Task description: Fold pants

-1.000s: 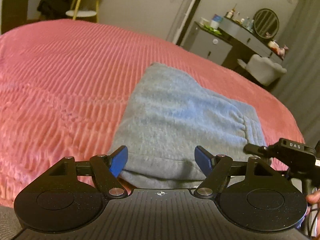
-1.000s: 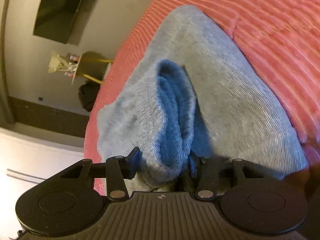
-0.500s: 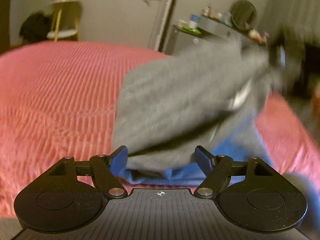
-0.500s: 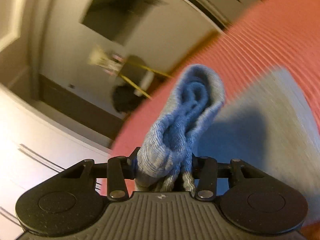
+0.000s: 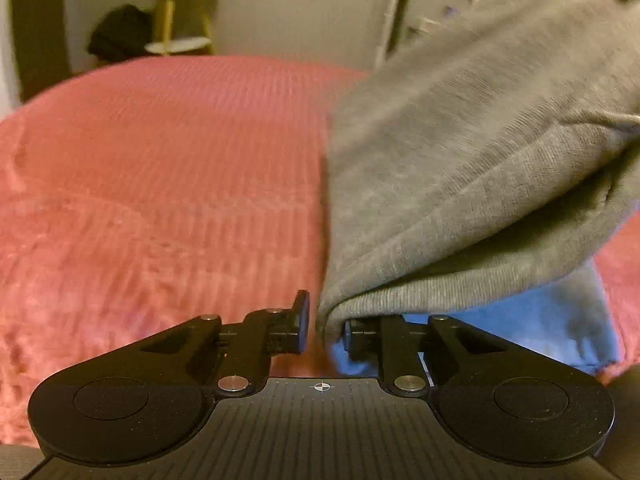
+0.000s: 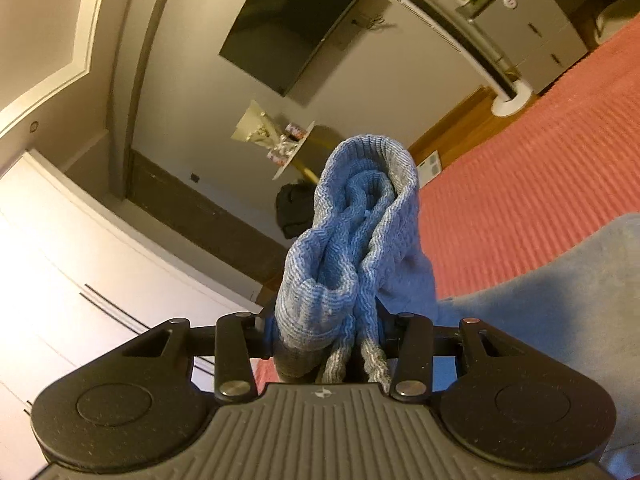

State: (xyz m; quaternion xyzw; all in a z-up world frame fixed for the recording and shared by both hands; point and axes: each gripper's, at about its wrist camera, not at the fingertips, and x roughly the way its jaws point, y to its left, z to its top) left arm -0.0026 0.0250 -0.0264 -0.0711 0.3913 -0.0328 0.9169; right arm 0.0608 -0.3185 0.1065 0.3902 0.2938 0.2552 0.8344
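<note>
Grey-blue pants (image 5: 460,168) lie on a pink ribbed bedspread (image 5: 168,184), one end lifted up to the right. My left gripper (image 5: 325,330) has closed on the near corner of the pants. My right gripper (image 6: 324,334) is shut on the bunched ribbed waistband (image 6: 360,236) and holds it high above the bed, tilted toward the wall. The rest of the pants hangs down at the right in the right wrist view (image 6: 568,292).
A yellow side table (image 5: 180,12) with a dark bundle (image 5: 120,34) stands beyond the bed. A wall TV (image 6: 292,20), a white wardrobe (image 6: 60,280), a grey cabinet (image 6: 532,24) and a tall white lamp (image 6: 452,36) line the room.
My left gripper went from open to shut on the pants' near corner. My right gripper lifted the waistband up off the bed, raising the fabric.
</note>
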